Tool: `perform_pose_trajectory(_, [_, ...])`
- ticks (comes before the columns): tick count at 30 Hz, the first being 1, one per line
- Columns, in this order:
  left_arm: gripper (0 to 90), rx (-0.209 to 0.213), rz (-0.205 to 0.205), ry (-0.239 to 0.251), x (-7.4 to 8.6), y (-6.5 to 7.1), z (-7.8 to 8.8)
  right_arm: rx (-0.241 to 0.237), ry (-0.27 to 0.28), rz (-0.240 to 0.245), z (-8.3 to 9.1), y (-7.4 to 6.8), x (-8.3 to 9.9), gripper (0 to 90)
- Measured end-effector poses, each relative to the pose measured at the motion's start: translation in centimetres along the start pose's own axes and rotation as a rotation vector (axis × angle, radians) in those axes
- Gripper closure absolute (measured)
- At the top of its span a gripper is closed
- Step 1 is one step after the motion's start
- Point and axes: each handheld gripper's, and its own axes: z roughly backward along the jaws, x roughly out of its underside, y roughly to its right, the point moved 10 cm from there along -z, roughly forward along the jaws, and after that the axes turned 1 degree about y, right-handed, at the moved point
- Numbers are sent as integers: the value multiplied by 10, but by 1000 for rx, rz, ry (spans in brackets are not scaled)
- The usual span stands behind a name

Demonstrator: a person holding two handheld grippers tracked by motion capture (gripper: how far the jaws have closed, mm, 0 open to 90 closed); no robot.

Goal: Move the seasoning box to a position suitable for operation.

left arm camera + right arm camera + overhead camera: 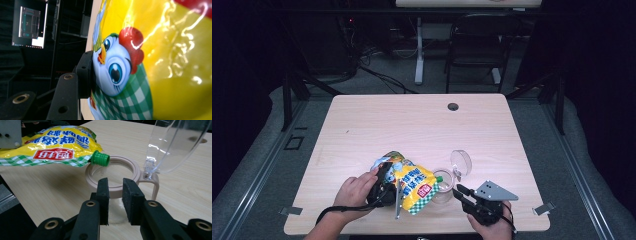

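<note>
Two grippers worked at the near edge of the table [412, 120]. Left gripper [384, 187] clamped on the yellow pouch [412, 187], one pad pressed flat against the cartoon chick print [115, 67]. Held the pouch tilted on its side, green capped spout [100, 158] pointing over the rim of the clear jar [112, 173]. Right gripper [115, 195] sat just in front of the jar, jaws a little apart, nothing between the pads. Jar stood upright on the table, beige collar around its mouth, clear hinged lid [175, 142] swung up and back.
</note>
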Motion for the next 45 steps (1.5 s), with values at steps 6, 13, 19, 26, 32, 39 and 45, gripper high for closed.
perform_pose_trajectory(6, [545, 0, 12, -6, 1, -1, 1, -14, 2, 12, -2, -4, -2, 754])
perform_pose_trajectory(13, [545, 3, 11, -17, 2, 0, 2, -22, 10, 24, -6, -8, -5, 749])
perform_pose_trajectory(19, [545, 5, 9, -18, 1, 0, 2, -26, 16, 32, -8, -10, -7, 748])
perform_pose_trajectory(26, [545, 7, 15, -24, 0, 0, 2, -25, 15, 53, -11, -14, -8, 736])
perform_pose_trajectory(32, [545, 12, 8, -24, -1, -1, 1, -29, 4, 80, -14, -19, -7, 727])
perform_pose_trajectory(39, [545, 10, 0, -22, -5, -2, 1, -36, -1, 91, -19, -22, -8, 722])
perform_pose_trajectory(45, [545, 10, -11, -20, -8, -2, 1, -31, -6, 107, -21, -24, -8, 719])
